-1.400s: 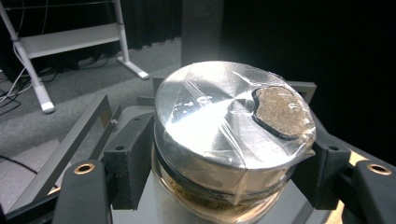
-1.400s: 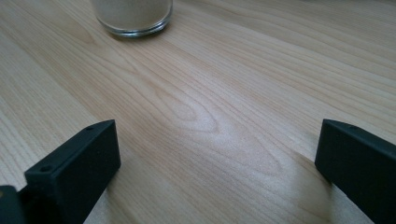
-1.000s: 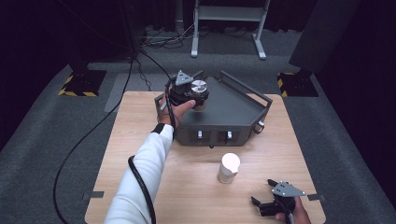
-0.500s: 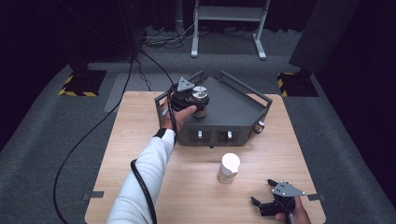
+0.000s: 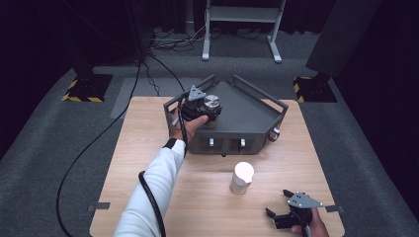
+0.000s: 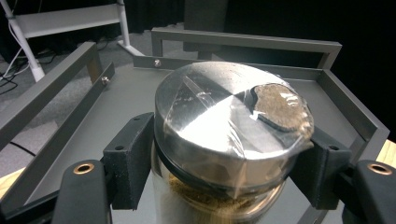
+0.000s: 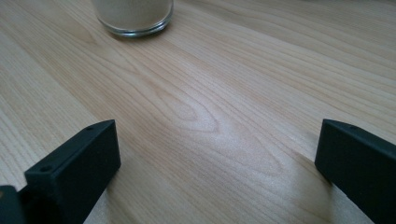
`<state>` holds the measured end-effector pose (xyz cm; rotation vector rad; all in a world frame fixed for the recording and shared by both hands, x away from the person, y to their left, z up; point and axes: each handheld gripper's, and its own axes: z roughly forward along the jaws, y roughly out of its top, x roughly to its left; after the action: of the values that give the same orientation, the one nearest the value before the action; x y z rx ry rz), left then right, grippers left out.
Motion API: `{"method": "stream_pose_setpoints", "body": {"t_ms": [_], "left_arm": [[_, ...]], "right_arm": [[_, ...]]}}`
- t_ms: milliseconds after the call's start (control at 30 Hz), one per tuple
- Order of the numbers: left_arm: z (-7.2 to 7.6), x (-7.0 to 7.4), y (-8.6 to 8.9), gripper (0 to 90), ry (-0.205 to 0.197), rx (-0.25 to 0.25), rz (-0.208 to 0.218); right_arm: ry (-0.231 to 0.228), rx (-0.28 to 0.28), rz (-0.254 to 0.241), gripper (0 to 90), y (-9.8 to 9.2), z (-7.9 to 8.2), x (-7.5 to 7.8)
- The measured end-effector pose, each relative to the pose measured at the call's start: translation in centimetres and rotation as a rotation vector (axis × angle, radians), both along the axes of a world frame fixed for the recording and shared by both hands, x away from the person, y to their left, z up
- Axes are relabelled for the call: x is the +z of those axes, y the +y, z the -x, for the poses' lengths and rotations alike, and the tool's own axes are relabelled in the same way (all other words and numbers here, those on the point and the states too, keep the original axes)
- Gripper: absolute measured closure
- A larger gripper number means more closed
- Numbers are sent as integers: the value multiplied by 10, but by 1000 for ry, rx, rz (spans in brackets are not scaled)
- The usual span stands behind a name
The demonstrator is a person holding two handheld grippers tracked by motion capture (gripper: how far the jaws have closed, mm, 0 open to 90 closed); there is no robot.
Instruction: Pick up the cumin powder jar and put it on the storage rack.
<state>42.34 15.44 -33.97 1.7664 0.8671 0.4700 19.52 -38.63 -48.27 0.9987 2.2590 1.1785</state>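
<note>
A glass jar with a metal lid (image 6: 233, 135) is clamped between the jaws of the left gripper (image 5: 198, 106), over the left part of the grey metal tray (image 5: 252, 116). In front of the tray, a second jar (image 5: 241, 177) stands upright on the wooden table (image 5: 148, 148). Nearer to the person than this jar, the right gripper (image 5: 289, 215) is held with its jaws spread wide and nothing between them.

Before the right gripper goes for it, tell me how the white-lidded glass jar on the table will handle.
The white-lidded glass jar is probably slippery, being smooth glass. Standing tall on a narrow base, it may tip if pushed high. Looks filled, so likely weighty.
</note>
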Motion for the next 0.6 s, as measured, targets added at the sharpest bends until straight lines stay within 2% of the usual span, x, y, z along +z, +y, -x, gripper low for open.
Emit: {"method": "stream_pose_setpoints", "body": {"t_ms": [67,200,300,333,400,467,600], "left_arm": [[0,-3,2,267,2,8,21],[2,-1,0,168,-5,17,6],[4,1,1,106,-13,20,15],[4,3,3,88,-5,13,19],[4,8,3,67,2,2,-2],[10,12,1,40,-18,3,-39],[18,18,10,23,-32,-12,-38]], "right_arm": [[0,1,0,0,0,0,0],[2,0,-1,0,0,0,0],[1,0,0,0,0,0,0],[1,0,0,0,0,0,0],[1,0,0,0,0,0,0],[0,0,0,0,0,0,0],[0,1,0,0,0,0,0]]}}
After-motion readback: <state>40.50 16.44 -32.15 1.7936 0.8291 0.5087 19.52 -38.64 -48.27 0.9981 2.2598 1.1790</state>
